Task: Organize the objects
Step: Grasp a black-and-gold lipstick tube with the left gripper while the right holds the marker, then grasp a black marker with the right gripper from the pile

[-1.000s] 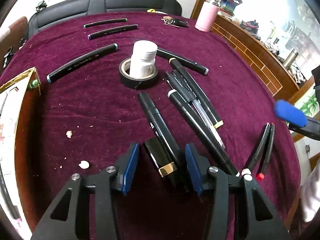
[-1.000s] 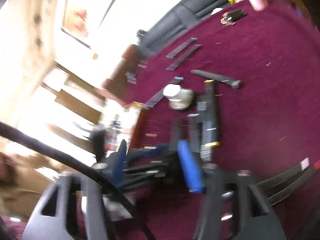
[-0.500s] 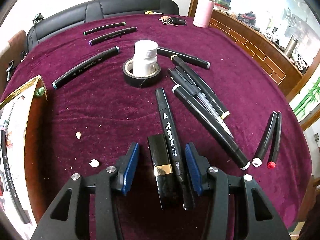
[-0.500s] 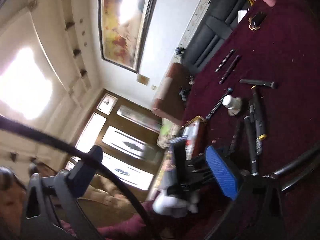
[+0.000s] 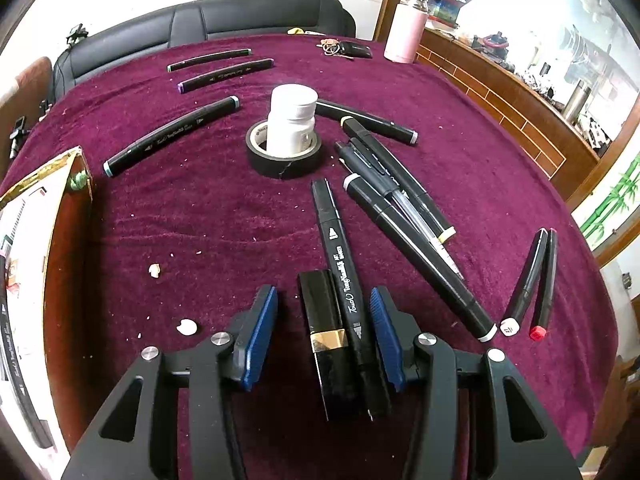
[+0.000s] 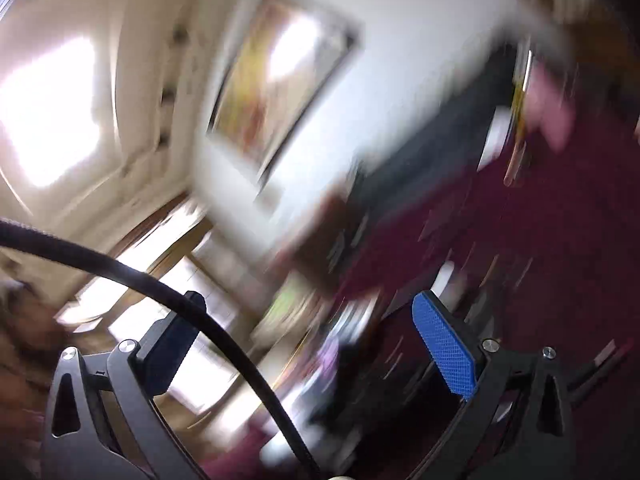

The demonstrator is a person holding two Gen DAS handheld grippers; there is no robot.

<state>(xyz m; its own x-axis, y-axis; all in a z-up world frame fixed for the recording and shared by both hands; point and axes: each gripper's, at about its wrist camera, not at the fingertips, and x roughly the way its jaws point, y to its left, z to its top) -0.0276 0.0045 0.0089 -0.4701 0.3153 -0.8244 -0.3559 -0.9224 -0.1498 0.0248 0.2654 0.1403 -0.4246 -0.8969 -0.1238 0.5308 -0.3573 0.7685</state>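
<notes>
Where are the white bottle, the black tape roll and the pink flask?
white bottle (image 5: pixel 291 126), left wrist view, its body.
black tape roll (image 5: pixel 285 160), left wrist view, front wall.
pink flask (image 5: pixel 405 32), left wrist view, its body.

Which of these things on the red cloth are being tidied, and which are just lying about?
Being tidied: markers, gold-banded black tube, tape roll, white bottle.

Lying about: pink flask, keys, white crumbs.
</notes>
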